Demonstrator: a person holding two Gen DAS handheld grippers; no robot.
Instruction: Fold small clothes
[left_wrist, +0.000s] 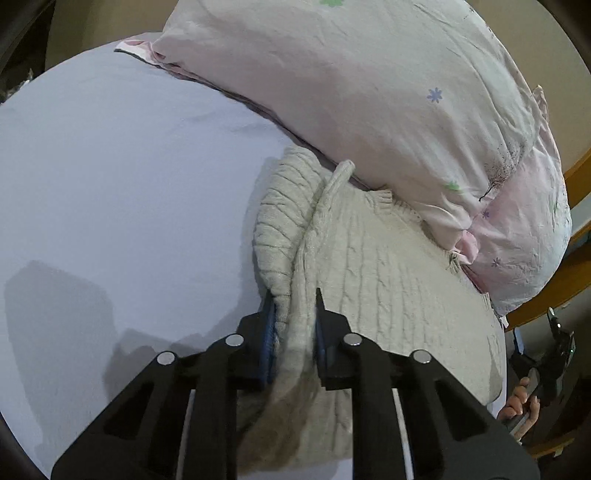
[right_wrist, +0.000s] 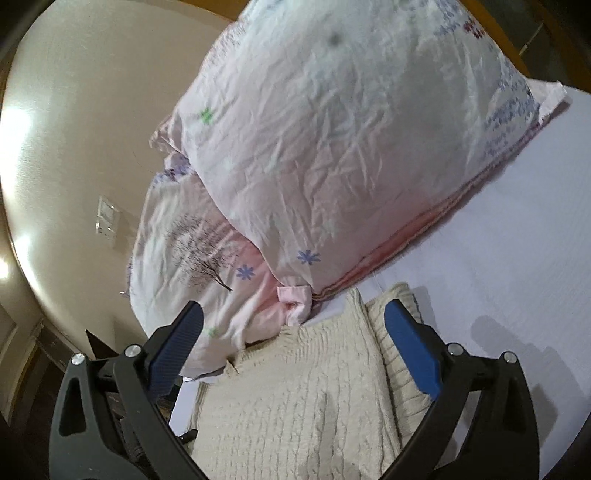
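Cream cable-knit wool fills the near part of both views: a small sweater lies on a lilac bed sheet, its far edge tucked against a pale floral pillow that rests on a second, pinker one. One sleeve is already turned in along the garment's left side, forming a thick ribbed roll.

The left tongs are closed narrow on a bunched ridge of knit at the near end of that sleeve fold, cloth visibly pinched between the blue pads. The right tongs are spread wide and hold nothing; from their own camera they hang above the sweater, with the folded sleeve roll just inside the right-hand finger. In the left view the person's right hand shows at the bed's edge, gripping its tool.

By my reading, the fold is midway: one side is brought in and the left tongs are either settling it or gathering the hem for the next turn. The next move likely calls for the free right tongs to come down on the opposite edge or hem, so both sides lift together. Bulky knit slips and springs back, so a deep bite on both layers would help.
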